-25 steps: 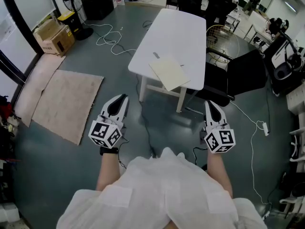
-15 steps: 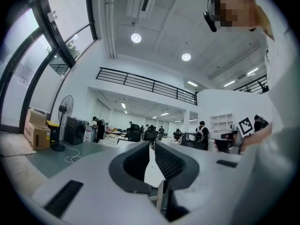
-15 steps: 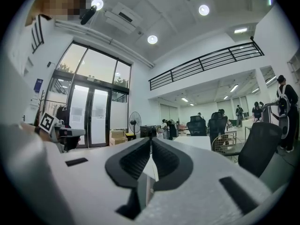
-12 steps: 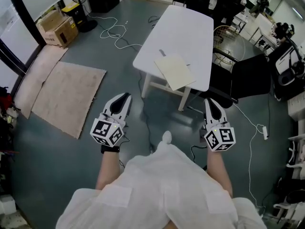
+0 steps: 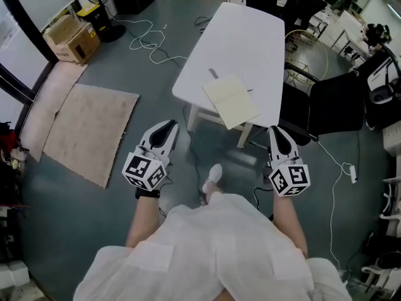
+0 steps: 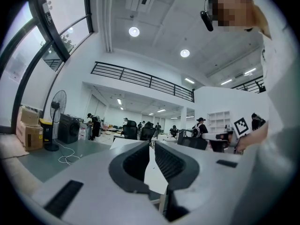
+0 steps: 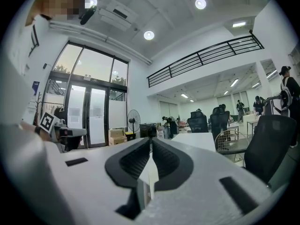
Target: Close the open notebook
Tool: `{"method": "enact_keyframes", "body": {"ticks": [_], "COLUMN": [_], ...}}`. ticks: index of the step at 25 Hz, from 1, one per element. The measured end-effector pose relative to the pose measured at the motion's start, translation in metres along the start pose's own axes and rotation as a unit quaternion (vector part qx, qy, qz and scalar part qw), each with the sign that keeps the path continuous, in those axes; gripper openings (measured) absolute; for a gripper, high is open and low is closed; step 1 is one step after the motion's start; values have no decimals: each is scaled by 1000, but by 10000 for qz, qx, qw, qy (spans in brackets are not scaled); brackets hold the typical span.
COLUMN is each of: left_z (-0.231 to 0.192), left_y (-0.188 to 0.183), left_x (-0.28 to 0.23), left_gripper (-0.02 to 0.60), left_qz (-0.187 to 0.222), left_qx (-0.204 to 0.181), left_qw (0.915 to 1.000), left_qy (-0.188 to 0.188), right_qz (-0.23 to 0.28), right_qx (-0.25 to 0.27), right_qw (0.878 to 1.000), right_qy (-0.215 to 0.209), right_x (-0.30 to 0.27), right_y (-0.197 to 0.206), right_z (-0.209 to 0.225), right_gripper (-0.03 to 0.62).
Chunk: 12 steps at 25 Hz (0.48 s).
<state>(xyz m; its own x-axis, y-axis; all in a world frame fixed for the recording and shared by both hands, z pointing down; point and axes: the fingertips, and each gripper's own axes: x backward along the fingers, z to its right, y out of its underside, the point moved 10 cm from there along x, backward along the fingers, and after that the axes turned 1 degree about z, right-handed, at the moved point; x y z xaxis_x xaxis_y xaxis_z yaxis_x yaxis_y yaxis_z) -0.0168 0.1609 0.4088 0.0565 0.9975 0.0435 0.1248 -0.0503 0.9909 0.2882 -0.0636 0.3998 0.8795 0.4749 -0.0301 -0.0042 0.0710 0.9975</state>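
A cream notebook (image 5: 230,100) lies flat at the near end of the white table (image 5: 244,36), one corner over the edge, with a short grey strip (image 5: 213,73) beside it. Both grippers are held level above the floor, well short of the table. My left gripper (image 5: 168,128) (image 6: 152,144) has a narrow gap between its jaws and nothing in it. The jaws of my right gripper (image 5: 276,132) (image 7: 151,139) are opening by a thin crack and are empty. The table top (image 6: 123,142) shows past the left jaws.
A black office chair (image 5: 332,102) and a round wire guard (image 5: 307,55) stand right of the table. A beige rug (image 5: 88,130) and cardboard boxes (image 5: 72,39) lie left. White cables (image 5: 147,42) run across the floor. My shoe (image 5: 213,177) is stepping forward.
Both grippers have moved forward toward the table, which now sits nearer in the head view. A foot has come forward between the grippers.
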Motion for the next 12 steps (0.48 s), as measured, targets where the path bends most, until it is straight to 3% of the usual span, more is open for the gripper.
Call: {"method": "enact_keyframes", "body": {"ticks": [12], "left_z": [-42], "left_y": [-12], "left_x": [-125], "left_gripper": [34], "left_qz": [-5], "left_qx": [-27], "left_qw": [9989], "left_qy": [478], "right_qz": [-149], "right_qx": [123], "right_qw": [9998], "right_qy": [-11], "right_x": [-102], "right_y": [-13], "right_z": [57], "right_gripper": [28]}}
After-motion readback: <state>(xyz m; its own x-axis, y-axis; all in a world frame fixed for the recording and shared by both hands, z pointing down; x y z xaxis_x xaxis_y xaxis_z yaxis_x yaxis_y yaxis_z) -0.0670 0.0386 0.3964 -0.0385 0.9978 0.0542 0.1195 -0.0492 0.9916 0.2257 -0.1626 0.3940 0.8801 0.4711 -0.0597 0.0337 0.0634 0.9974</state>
